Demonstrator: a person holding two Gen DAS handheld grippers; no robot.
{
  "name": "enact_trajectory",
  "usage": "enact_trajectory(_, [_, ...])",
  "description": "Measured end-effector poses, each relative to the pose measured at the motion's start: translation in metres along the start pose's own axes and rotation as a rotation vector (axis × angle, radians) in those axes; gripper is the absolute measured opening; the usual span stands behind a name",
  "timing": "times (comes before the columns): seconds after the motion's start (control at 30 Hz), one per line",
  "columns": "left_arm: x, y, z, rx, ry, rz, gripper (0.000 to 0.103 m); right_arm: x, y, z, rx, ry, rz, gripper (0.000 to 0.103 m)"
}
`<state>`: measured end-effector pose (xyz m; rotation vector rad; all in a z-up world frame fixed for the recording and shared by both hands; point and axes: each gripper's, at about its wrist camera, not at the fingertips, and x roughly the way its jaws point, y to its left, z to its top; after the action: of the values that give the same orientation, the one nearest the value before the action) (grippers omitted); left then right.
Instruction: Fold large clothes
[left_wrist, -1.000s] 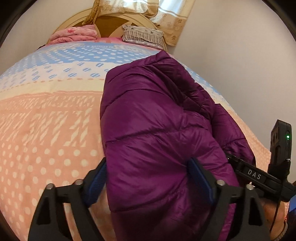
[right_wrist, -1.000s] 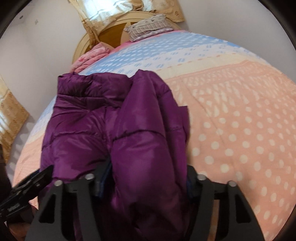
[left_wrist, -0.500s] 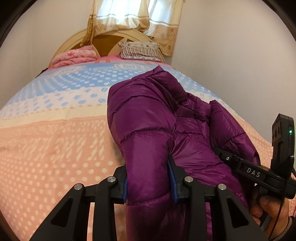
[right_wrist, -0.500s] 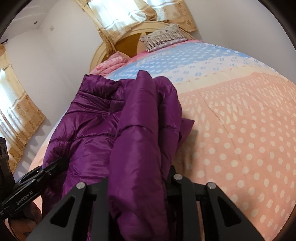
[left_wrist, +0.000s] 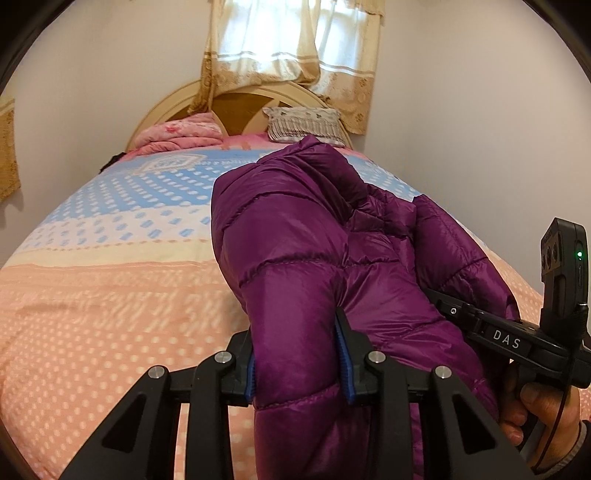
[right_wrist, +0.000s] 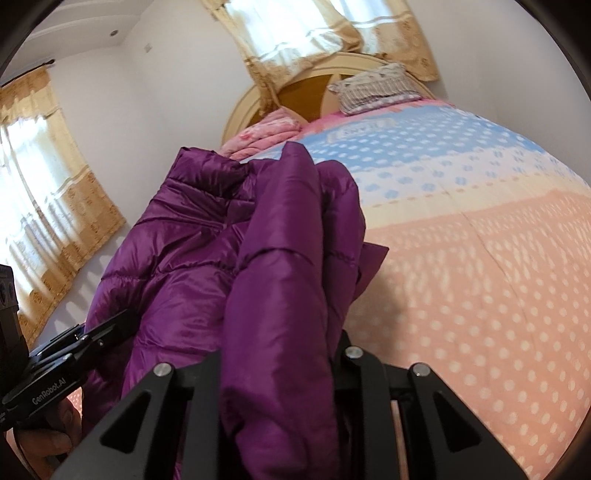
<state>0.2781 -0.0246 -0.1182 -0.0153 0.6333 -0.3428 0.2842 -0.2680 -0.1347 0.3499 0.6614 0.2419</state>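
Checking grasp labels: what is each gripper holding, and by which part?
Both hold the purple puffer jacket. Left gripper pinches a quilted fold at its near edge; right gripper pinches another bunched fold there. Which garment part, cannot tell.

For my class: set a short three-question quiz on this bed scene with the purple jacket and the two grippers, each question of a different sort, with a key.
1. True or false: the left gripper is shut on the jacket.
2. What does the right gripper hold? A) the pillow B) the jacket C) nothing
3. Fill in: the folded pink blanket lies by the ______, left of the pillow in the left wrist view.

Key: 1 true; 2 B; 3 headboard
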Motion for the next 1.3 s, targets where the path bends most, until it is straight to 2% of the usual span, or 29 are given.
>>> enact_trajectory(0.57, [-0.023, 0.040, -0.016, -0.053, -0.023, 0.092, 0.034, 0.033, 0.052, 0.004, -0.098, 0.046, 0.074, 0.024])
enact_trajectory(0.9, [-0.024, 0.059, -0.030, -0.089, 0.008, 0.129, 0.034, 0.053, 0.073, -0.008, -0.132, 0.098, 0.096, 0.024])
enact_trajectory(1.3, [-0.014, 0.071, -0.044, -0.115, 0.045, 0.147, 0.034, 0.072, 0.079, -0.023, -0.151, 0.160, 0.089, 0.024])
